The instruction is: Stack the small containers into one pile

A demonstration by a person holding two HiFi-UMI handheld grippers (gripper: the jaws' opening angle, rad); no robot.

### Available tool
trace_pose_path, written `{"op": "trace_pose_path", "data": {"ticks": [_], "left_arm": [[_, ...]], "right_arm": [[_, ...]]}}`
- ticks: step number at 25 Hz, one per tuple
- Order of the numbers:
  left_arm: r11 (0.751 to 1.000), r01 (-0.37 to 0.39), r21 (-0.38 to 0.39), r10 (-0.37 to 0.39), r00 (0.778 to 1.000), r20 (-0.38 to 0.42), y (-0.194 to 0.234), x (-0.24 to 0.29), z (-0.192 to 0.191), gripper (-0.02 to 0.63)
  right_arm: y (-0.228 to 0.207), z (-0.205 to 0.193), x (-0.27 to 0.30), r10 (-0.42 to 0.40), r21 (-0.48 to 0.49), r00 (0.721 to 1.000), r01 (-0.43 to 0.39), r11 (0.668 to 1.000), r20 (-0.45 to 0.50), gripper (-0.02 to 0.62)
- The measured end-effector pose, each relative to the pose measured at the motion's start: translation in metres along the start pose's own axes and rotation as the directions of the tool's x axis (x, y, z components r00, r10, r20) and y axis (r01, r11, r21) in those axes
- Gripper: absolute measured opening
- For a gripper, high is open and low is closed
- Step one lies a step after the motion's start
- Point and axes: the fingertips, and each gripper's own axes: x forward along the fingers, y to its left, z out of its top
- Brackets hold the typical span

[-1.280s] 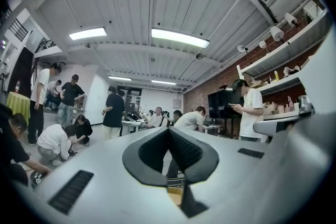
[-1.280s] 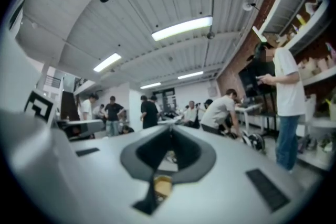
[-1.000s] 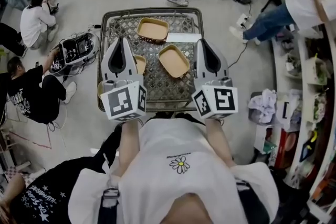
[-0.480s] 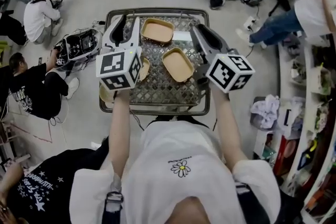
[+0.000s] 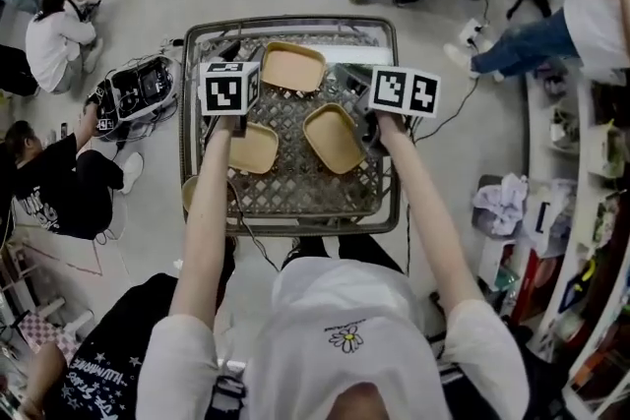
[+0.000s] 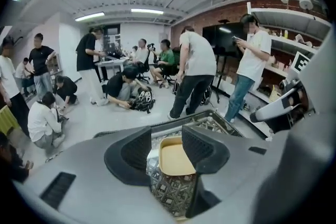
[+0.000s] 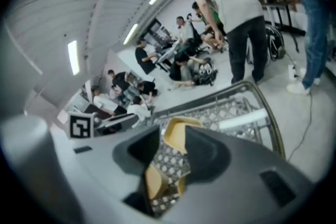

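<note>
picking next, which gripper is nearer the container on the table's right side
Right. The right gripper is beside that container's right edge; the left gripper is well off to its left. Both have just been opening, nothing gripped.

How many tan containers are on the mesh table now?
3 for sure: far container by the table's far edge, right container right of centre, left container left of centre. A tan shape at the near-left rim may be a fourth, partly hidden.

No legible text; print on white shirt (image 5: pixel 325 305) too small.
</note>
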Motion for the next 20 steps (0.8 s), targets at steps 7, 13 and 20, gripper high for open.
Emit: {"op": "trace_pose_path", "data": {"ticks": [7,13,20], "left_arm": [[0.998,0.05,-0.049,-0.06,0.974,-0.217,0.014,0.075,-0.071,0.193],[0.995,0.042,-0.095,-0.07,0.949,-0.308,0.024,0.106,-0.107,0.192],[0.993,0.042,-0.111,-0.075,0.944,-0.322,0.03,0.116,-0.11,0.131]], "right_arm": [[-0.049,-0.043,0.074,-0.022,0.166,0.987,0.048,0.985,-0.158,0.152],[-0.071,-0.063,0.111,-0.036,0.232,0.97,0.094,0.968,-0.242,0.152],[-0.088,-0.077,0.125,-0.083,0.269,0.95,0.167,0.949,-0.3,0.122]]}}
